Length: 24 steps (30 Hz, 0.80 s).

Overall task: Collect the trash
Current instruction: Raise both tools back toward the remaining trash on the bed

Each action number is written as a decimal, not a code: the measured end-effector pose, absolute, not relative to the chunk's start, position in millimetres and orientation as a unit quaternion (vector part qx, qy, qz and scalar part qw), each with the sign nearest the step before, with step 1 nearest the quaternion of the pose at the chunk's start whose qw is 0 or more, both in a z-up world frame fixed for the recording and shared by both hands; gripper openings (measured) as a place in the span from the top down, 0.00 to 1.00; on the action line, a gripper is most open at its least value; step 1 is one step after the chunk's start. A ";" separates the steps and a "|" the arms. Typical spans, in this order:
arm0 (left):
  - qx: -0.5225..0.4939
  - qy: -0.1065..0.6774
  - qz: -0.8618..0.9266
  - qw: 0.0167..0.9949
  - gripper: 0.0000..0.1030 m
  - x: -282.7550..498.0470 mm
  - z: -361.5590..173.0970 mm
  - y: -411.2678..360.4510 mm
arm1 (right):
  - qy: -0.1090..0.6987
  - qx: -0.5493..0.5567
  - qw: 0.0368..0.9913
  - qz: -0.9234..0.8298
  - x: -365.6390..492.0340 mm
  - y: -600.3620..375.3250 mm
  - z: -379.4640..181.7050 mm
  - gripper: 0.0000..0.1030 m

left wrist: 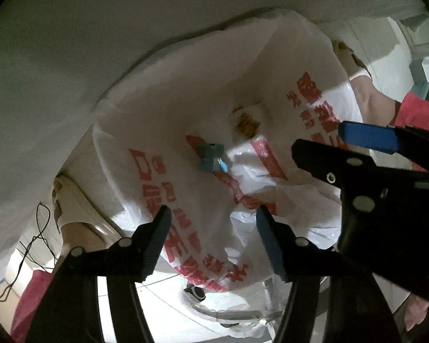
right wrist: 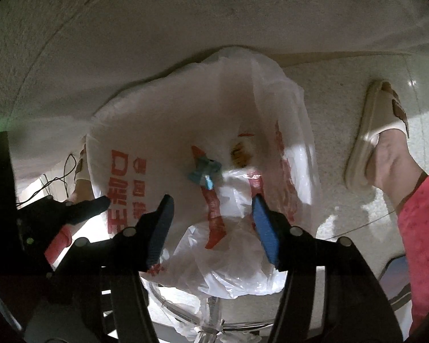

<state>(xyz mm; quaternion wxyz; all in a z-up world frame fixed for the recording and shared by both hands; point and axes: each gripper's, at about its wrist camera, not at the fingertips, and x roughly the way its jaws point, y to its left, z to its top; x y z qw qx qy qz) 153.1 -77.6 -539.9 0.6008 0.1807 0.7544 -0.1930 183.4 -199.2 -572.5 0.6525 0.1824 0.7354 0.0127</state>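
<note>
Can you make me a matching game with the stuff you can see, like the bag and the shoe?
Things:
1. plastic bag
2. crumpled wrapper
3. slipper
4. trouser leg

Colours:
A. cream
B. white with red print
C. pinkish red
D. light blue

Pairs: 1-B, 2-D, 3-A, 4-C
</note>
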 end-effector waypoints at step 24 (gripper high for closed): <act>0.190 0.641 -0.159 0.726 0.16 141.2 -266.5 -20.7 | 0.535 -0.013 0.825 0.184 153.5 -195.3 -265.5 0.15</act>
